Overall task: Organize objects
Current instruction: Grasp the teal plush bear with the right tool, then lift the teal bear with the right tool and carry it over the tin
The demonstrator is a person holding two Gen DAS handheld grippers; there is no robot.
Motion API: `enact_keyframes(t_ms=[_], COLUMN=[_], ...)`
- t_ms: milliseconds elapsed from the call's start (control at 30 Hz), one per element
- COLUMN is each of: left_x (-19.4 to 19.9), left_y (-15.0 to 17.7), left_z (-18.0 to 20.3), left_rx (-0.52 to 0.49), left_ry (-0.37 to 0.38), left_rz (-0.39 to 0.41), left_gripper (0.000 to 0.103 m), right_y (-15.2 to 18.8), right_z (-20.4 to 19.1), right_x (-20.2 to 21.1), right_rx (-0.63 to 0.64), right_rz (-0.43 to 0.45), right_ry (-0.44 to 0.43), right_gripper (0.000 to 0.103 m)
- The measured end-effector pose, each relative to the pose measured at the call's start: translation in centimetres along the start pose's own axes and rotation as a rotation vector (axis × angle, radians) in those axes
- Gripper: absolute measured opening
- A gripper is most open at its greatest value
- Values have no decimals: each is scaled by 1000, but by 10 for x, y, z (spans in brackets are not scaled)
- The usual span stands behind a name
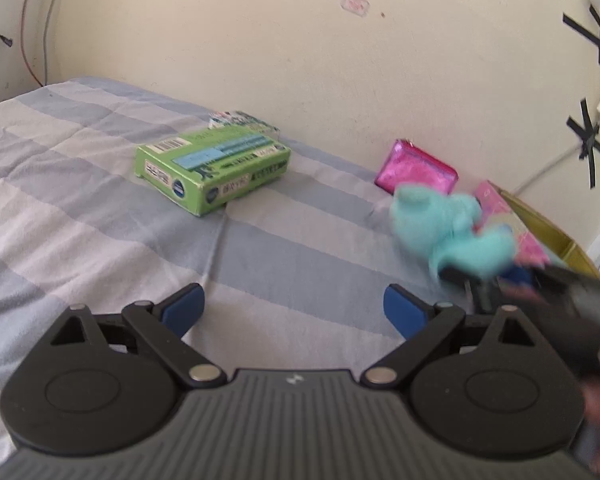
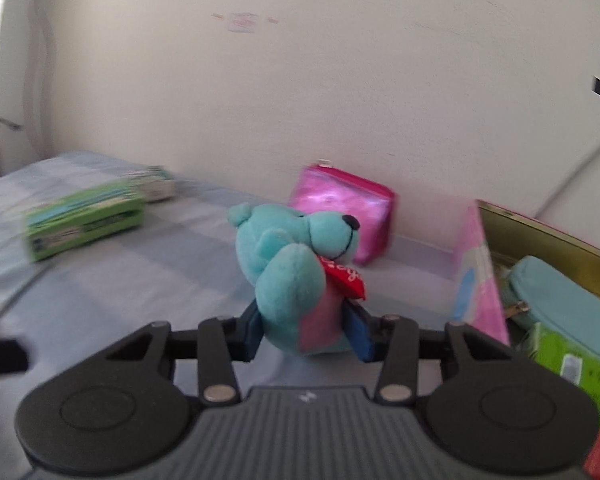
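My right gripper (image 2: 306, 332) is shut on a teal plush bear (image 2: 288, 276) with a pink belly and a red tag, held upright above the bed. The left wrist view shows the same bear (image 1: 448, 232), blurred, at the right. A green carton (image 1: 214, 168) lies flat on the striped sheet (image 1: 100, 240), with a smaller white and green box (image 1: 244, 120) behind it. Against the wall leans a shiny pink pouch (image 1: 416, 168). My left gripper (image 1: 294, 300) stands open over bare sheet, nothing between its blue pads.
A pink-walled box with a gold inside (image 2: 480, 272) stands at the right and holds a teal pouch (image 2: 560, 296) and a green carton (image 2: 572, 364). The wall runs close behind the bed. Cables and black tape (image 1: 592, 140) hang on it at the right.
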State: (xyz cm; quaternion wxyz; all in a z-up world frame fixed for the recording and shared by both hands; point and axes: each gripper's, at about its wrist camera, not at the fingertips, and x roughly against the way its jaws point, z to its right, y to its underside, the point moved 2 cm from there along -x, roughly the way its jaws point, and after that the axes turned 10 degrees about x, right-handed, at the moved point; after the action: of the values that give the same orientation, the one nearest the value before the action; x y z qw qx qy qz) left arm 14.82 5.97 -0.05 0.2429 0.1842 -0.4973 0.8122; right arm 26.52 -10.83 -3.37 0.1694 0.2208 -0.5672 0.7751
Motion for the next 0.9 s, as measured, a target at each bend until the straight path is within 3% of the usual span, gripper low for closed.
enact_keyframes(t_ms=[233, 367, 400, 500, 733, 900], left_x=[3, 3, 3, 4, 5, 5], left_y=[-8, -6, -6, -3, -1, 0], left_z=[-19, -17, -15, -11, -7, -8], left_rx=[111, 103, 96, 68, 37, 41], left_ry=[10, 32, 42, 63, 74, 82], left_rz=[22, 11, 8, 0, 0, -9], left_gripper=[99, 99, 99, 99, 99, 99], right_y=[40, 72, 79, 97, 119, 118], right_z=[-50, -52, -52, -42, -16, -5], right_x=[100, 150, 156, 171, 190, 197], right_rx=[306, 413, 419, 381, 186, 46], right_rz=[114, 157, 151, 129, 81, 90], right_ry=[-181, -179, -160, -84, -67, -134], right_gripper=[44, 48, 54, 78, 82, 88])
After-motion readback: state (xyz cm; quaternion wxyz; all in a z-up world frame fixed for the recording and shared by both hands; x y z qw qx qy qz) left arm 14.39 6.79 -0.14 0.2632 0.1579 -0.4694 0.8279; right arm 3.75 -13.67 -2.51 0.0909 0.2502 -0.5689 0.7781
